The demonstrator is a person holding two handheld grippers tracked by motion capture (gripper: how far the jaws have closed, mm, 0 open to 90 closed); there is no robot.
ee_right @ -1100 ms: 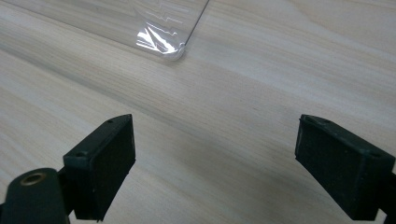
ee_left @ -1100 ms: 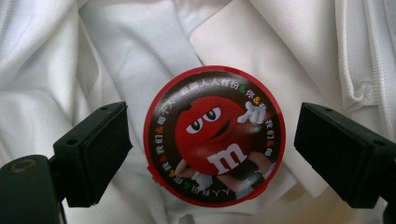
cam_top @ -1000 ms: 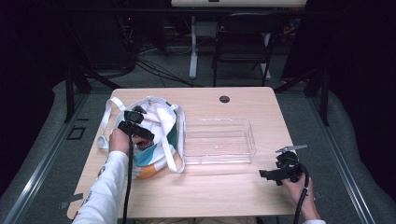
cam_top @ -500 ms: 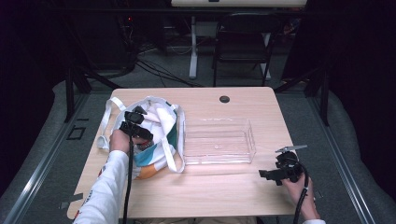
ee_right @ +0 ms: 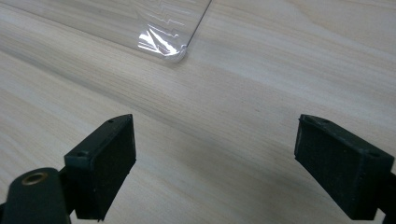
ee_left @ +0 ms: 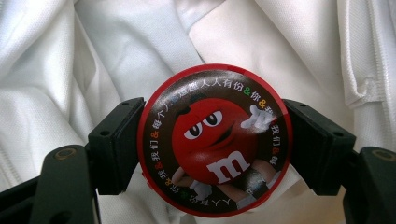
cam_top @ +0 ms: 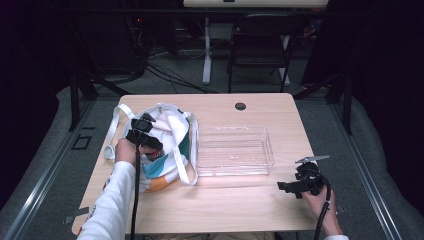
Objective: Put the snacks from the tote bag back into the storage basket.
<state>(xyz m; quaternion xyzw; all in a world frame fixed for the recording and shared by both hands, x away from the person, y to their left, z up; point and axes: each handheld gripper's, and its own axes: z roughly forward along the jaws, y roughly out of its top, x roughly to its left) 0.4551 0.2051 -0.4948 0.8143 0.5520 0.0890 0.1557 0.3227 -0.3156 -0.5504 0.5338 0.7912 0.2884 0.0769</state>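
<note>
1. The left gripper (ee_left: 212, 144) has just closed its jaws and now pinches a round red-lidded candy tub (ee_left: 215, 140) from both sides.
2. The tub sits inside the white cloth bag (cam_top: 172, 135), at nine o'clock on the table (cam_top: 225, 200).
3. The clear plastic tray (cam_top: 234, 150) lies just beside the bag, at its three o'clock.
4. The right gripper (ee_right: 215, 163) hovers over bare wood at four o'clock, jaws spread wide with nothing between them.

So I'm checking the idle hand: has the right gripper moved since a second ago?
No. The right gripper sits at the same spot off the clear tray's near right corner, jaws open over bare table.
</note>
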